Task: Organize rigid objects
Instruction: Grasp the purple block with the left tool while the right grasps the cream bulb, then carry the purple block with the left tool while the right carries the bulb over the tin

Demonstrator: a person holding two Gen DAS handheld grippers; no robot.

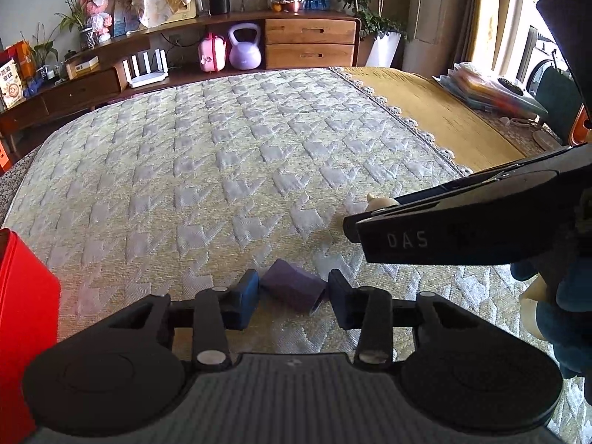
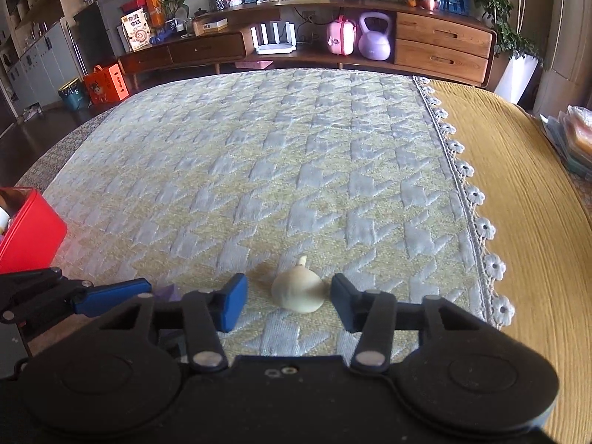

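Left gripper (image 1: 292, 299) jaws narrow around small purple block (image 1: 292, 288); right gripper (image 2: 288, 301) wide astride cream garlic-shaped piece (image 2: 299, 292); I judge closing next

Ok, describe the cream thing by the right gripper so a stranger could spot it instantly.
Start at the houndstooth quilt; near its close edge the right gripper stands open. Between its blue fingers rests the garlic-shaped object: cream, rounded, with a pointed stem tip, unlike the angular purple block at the left gripper.
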